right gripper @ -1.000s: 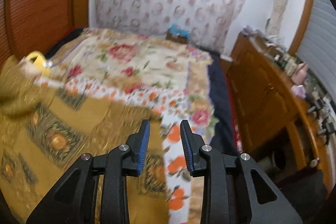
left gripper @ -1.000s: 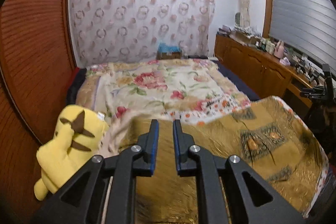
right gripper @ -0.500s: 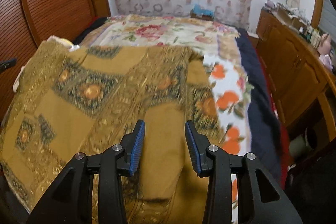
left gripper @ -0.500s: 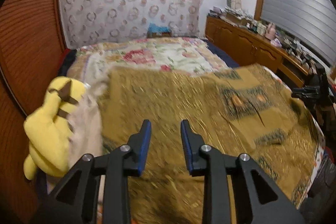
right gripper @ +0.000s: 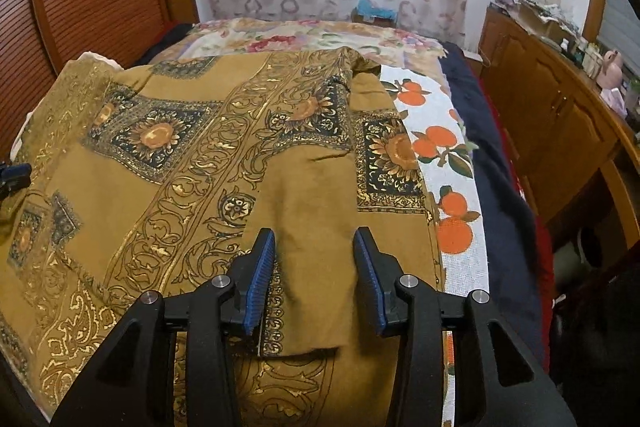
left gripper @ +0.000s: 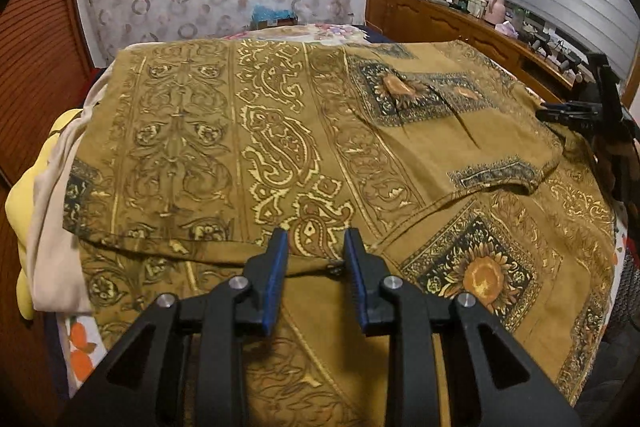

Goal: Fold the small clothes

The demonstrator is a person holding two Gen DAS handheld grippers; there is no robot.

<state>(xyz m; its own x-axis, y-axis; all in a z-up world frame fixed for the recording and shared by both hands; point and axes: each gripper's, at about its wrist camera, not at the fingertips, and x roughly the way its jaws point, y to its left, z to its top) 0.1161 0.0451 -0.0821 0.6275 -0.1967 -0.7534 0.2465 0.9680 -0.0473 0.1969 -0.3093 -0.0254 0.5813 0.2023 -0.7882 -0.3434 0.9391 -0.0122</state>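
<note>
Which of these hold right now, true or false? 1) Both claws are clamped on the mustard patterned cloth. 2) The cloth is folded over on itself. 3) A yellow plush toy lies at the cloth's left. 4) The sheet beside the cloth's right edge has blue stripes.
1) Both claws are clamped on the cloth: false. The left claw and right claw both stand open above the mustard patterned cloth, pads not pressing it.
2) The cloth is folded over on itself: true. A folded edge crosses it near the left claw.
3) A yellow plush toy lies at its left: true, partly covered by a beige fabric.
4) Blue stripes: false. The white sheet has an orange fruit print.
</note>
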